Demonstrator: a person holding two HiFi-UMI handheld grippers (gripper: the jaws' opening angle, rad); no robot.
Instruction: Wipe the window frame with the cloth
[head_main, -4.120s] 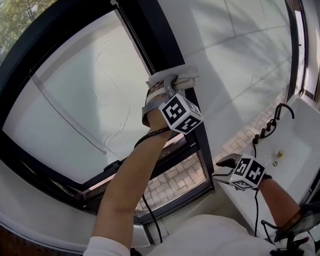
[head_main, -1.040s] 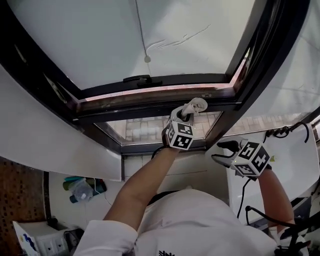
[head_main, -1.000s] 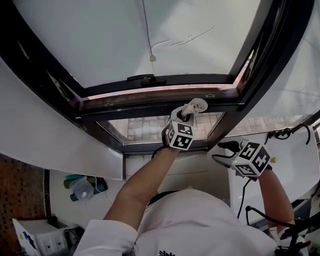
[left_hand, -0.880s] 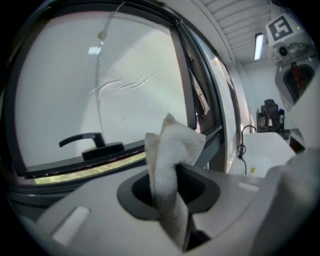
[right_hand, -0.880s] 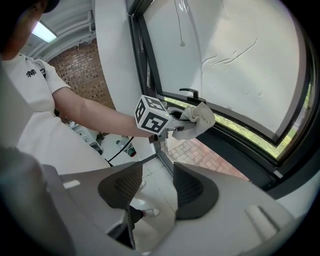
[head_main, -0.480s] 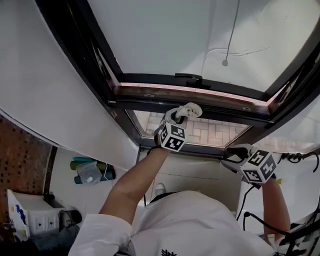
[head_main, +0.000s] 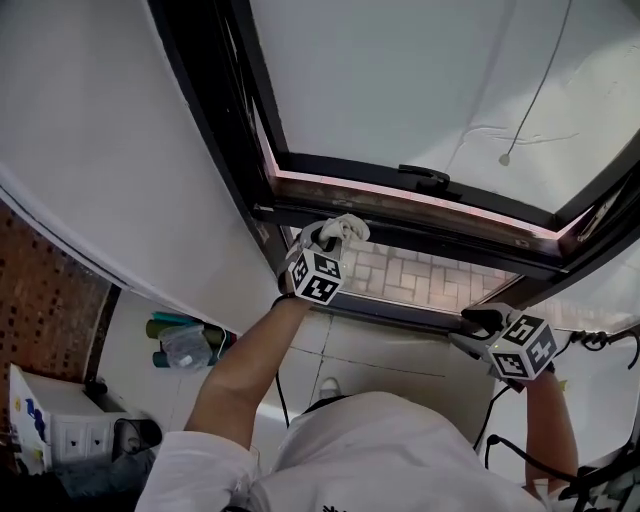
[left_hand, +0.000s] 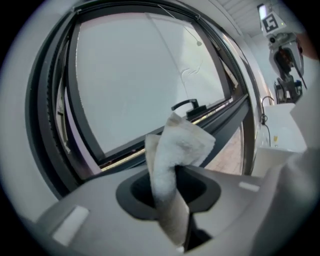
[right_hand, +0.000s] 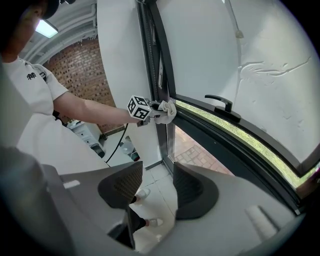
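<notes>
At the frame corner, we wipe.
Our left fingers pinch the cloth, right fingers wide; next, probably sweep along.

Daylight floods through the window glass, blown out to flat white, so the window frame goes near black. Both gripper views bulge and darken at their edges (fisheye), and the close cloth looks soft.

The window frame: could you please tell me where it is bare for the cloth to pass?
The dark rail is bare from the cloth in the left gripper rightward to the far corner. Crowded: the left corner at the cloth, and the handle on the sash above.
</notes>
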